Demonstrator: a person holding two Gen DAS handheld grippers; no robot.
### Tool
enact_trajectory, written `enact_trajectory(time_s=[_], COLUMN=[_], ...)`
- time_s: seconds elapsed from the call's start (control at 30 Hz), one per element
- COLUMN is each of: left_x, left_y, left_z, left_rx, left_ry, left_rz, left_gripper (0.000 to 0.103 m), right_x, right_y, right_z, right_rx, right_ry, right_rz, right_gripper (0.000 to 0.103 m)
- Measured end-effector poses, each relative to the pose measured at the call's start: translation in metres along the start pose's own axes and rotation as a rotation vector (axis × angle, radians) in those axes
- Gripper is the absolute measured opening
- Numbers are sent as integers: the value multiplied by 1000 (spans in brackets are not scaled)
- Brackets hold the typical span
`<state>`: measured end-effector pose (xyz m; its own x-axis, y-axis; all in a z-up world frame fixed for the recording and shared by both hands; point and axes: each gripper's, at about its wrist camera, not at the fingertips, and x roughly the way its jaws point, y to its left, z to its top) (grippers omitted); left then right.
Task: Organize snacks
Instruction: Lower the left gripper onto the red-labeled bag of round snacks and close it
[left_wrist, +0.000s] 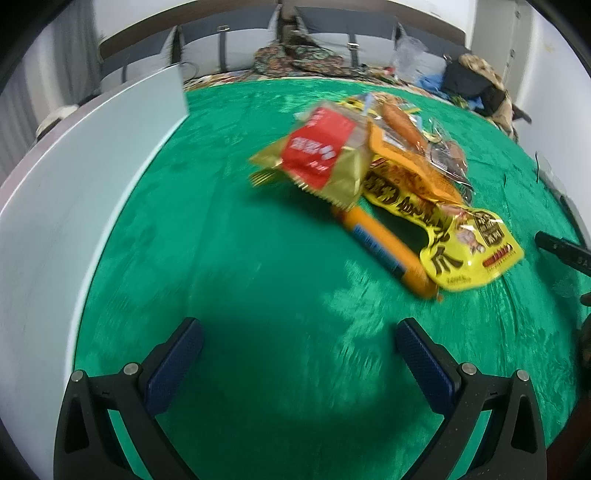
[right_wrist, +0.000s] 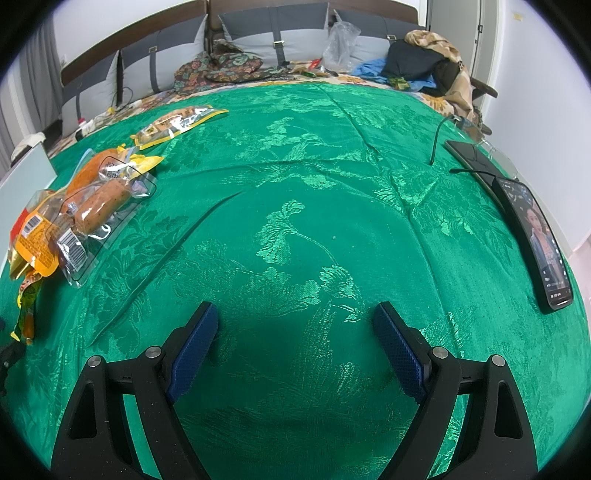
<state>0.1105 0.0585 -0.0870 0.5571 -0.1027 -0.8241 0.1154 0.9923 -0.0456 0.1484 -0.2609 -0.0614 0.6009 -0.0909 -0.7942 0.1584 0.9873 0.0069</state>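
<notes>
A pile of snack packets lies on the green cloth (left_wrist: 229, 258). In the left wrist view a red-and-gold packet (left_wrist: 319, 155) tops the pile, a yellow packet (left_wrist: 443, 225) spreads to the right, and an orange sausage stick (left_wrist: 384, 254) pokes out below. My left gripper (left_wrist: 299, 347) is open above bare cloth, short of the pile. In the right wrist view clear-wrapped sausages (right_wrist: 99, 206) and an orange packet (right_wrist: 35, 240) lie at the left edge; a separate yellow packet (right_wrist: 177, 123) lies farther back. My right gripper (right_wrist: 295, 332) is open over bare cloth (right_wrist: 295, 184), well right of the snacks.
A white box wall (left_wrist: 74, 206) stands along the left of the cloth. Two phones (right_wrist: 535, 236) with cables lie along the right edge. Behind the cloth are cushions, patterned fabric (right_wrist: 221, 66), a plastic bag (right_wrist: 340, 44) and piled clothes (right_wrist: 424, 59).
</notes>
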Motion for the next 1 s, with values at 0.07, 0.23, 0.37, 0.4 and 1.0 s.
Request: enact_trajectory(time_s=[0.07, 0.23, 0.37, 0.4, 1.0], left_x=[-8, -22, -9, -3, 31], left_y=[7, 3, -23, -27, -24], left_z=[-4, 25, 74, 85, 131], left_rx=[-48, -35, 192, 243, 196], left_ry=[-1, -27, 17, 21, 62], left_rz=[-33, -80, -3, 15, 0], left_gripper=[103, 103, 103, 103, 46], right_x=[0, 0, 0, 0, 1], right_y=[0, 0, 0, 0, 1], right_z=[0, 0, 0, 0, 0], right_rx=[0, 0, 1, 1, 2], right_ry=[0, 0, 0, 0, -1], right_rz=[0, 0, 0, 0, 1], right_gripper=[89, 89, 89, 89, 89])
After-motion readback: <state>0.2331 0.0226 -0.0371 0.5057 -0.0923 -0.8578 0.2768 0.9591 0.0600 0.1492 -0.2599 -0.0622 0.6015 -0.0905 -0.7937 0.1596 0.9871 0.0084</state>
